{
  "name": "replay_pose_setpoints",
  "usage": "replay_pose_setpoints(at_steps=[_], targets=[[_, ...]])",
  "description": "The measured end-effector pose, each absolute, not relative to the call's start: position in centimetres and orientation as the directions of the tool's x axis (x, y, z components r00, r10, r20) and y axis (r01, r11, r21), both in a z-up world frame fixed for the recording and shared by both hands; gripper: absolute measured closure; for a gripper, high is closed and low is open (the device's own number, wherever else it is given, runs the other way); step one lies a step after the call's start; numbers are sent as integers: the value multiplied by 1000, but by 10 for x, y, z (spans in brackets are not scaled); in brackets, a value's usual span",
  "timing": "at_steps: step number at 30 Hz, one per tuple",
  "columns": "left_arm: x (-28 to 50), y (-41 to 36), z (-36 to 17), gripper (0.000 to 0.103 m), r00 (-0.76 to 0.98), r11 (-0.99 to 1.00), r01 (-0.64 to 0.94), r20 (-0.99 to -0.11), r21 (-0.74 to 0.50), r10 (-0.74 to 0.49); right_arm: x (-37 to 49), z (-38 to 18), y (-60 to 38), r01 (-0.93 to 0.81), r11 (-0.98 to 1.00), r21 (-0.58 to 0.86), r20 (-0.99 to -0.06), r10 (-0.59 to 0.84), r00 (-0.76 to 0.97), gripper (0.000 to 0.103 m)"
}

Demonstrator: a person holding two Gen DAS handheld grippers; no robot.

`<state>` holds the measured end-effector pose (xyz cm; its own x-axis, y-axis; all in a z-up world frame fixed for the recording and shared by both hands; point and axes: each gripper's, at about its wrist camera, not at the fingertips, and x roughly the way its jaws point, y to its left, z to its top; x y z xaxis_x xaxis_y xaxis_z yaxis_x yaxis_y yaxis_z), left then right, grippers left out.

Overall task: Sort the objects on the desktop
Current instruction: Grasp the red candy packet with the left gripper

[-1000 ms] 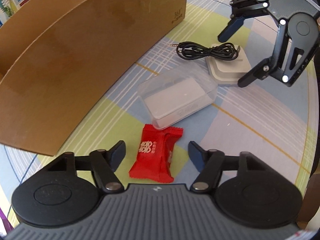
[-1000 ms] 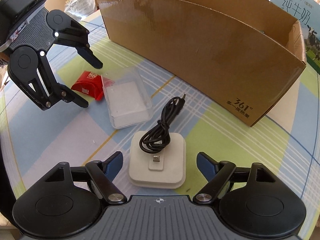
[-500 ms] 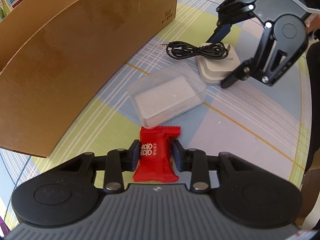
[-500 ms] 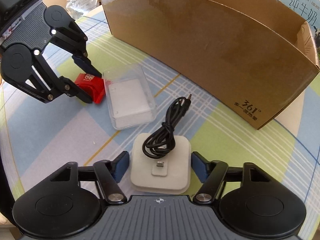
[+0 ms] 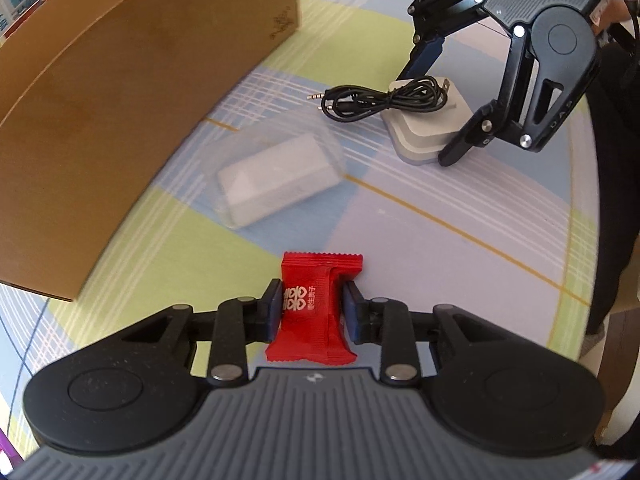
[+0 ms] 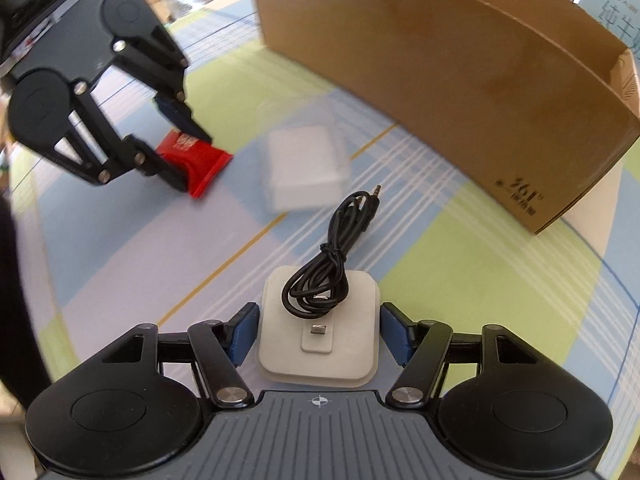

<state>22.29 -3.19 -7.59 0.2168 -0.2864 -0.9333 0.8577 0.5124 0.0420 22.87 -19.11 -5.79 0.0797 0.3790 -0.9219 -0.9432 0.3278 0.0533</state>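
The left gripper had just closed its jaws and was pinching the red candy packet across its middle, near the tabletop's close edge. The right gripper had also been narrowing; its jaws sat against both sides of the white charging dock, pinching it, with the coiled black cable lying on top. Between the two lay a clear plastic box with a white block inside. A long cardboard box stood along the far edge.
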Motion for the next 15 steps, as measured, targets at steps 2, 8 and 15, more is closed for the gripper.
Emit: replay_pose_setpoints(at_steps=[2,8,15], targets=[[213,-34,-76,77,212,499,866,-934,42,-288,218,-56,-197,-952,301,55,-926,371,64,41],[194,-37,-76,77,206,487,873,-933,38,-297,200,-57,-211,-959,279,56,-937,345,46,41],[183,-39,-75,77,219,501,864,-928,41,-302,189,-56,-223,-956,290,48,-937,345,57,41]])
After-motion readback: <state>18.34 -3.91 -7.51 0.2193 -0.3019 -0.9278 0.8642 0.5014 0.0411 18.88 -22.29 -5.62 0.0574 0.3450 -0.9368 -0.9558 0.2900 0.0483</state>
